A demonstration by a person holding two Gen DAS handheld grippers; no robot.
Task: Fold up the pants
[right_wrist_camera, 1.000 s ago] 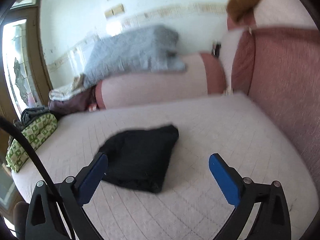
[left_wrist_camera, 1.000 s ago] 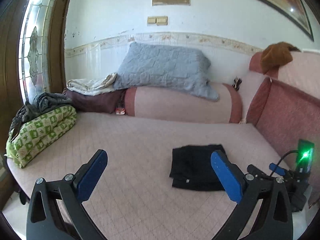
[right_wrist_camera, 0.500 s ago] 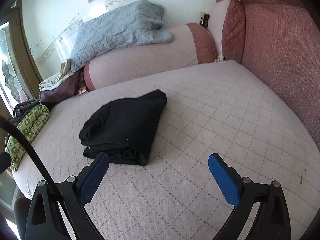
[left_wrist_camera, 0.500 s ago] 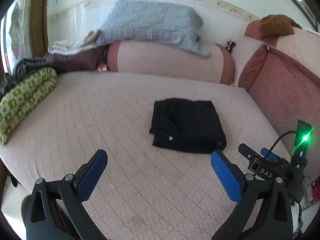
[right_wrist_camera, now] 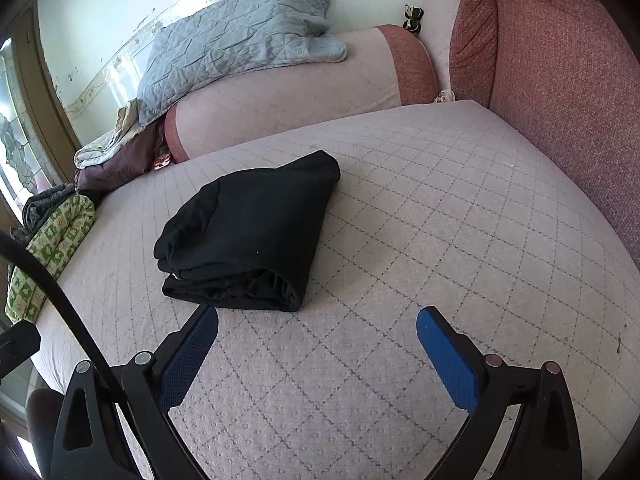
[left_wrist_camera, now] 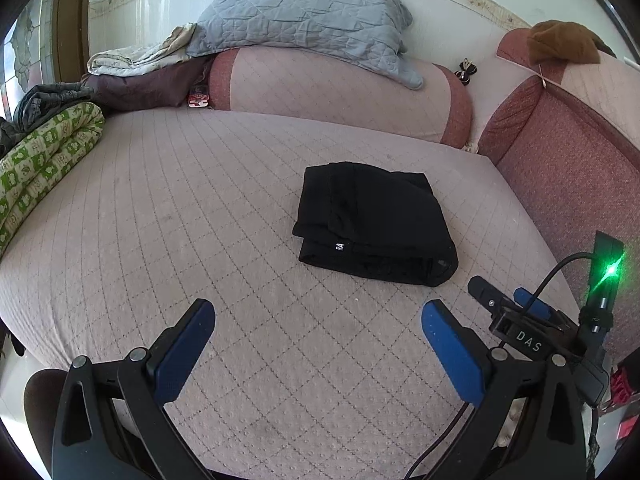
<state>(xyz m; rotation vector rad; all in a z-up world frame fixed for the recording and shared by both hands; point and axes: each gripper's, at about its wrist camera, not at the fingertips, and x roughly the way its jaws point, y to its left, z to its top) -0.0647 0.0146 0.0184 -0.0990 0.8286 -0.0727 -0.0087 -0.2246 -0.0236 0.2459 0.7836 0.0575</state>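
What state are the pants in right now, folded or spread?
Folded. The pants lie as a compact black stack on the bed, layered edges showing at the near end. Both grippers are open and clear of them.

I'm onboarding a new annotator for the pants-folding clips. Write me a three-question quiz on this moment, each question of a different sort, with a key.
1. True or false: the left hand-held gripper is shut on the black pants.
2. Multiple choice: the black pants lie (A) spread flat at full length, (B) folded into a compact bundle, (C) draped over the bolster.
3. Fill in: at the far left edge of the bed lies a rolled quilt patterned white and ____.

Key: 1 false, both grippers are open and clear of the pants, the right hand-held gripper included. 2 B. 3 green.
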